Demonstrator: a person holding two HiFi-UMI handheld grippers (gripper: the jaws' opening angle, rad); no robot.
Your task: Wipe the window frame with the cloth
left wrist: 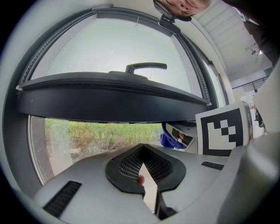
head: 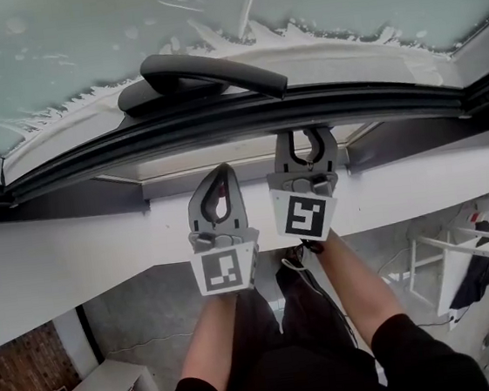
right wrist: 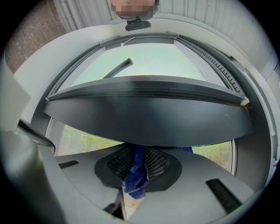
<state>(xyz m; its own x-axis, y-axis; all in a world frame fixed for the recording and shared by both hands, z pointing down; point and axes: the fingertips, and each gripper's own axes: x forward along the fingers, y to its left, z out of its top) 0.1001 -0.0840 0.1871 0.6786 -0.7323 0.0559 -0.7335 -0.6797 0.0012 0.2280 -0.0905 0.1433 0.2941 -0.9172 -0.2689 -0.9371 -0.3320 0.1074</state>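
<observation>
— From over the shoulder, what do you see?

— Both tools held up under the dark grey window frame (head: pixel 219 123), which runs edge to edge above the white window ledge (head: pixel 58 255). The left gripper (head: pixel 222 184) sits lower, in front of the ledge's face. The right gripper (head: pixel 306 139) is higher, its tips right at the frame's lower edge. A black lever handle (head: pixel 213 73) lies across the frosted glass pane (head: pixel 54 63).

— And along the left one?

— The left gripper (left wrist: pixel 142 148) has its jaws clenched, tips meeting, nothing between them. The frame (left wrist: pixel 109 103) arcs overhead with the handle (left wrist: pixel 146 67) above it. Off to the right, a bit of blue terry cloth (left wrist: pixel 168 139) shows under the frame's lower edge, beside the other tool's marker cube (left wrist: pixel 221 131).

— The right one?

— The right gripper (right wrist: pixel 139 151) is clamped on the cloth (right wrist: pixel 134 177). A fold hangs down between the jaws, and the rest runs up to the underside of the frame (right wrist: pixel 148 118), near the middle of its span. Whether it presses there, I can't tell.
</observation>
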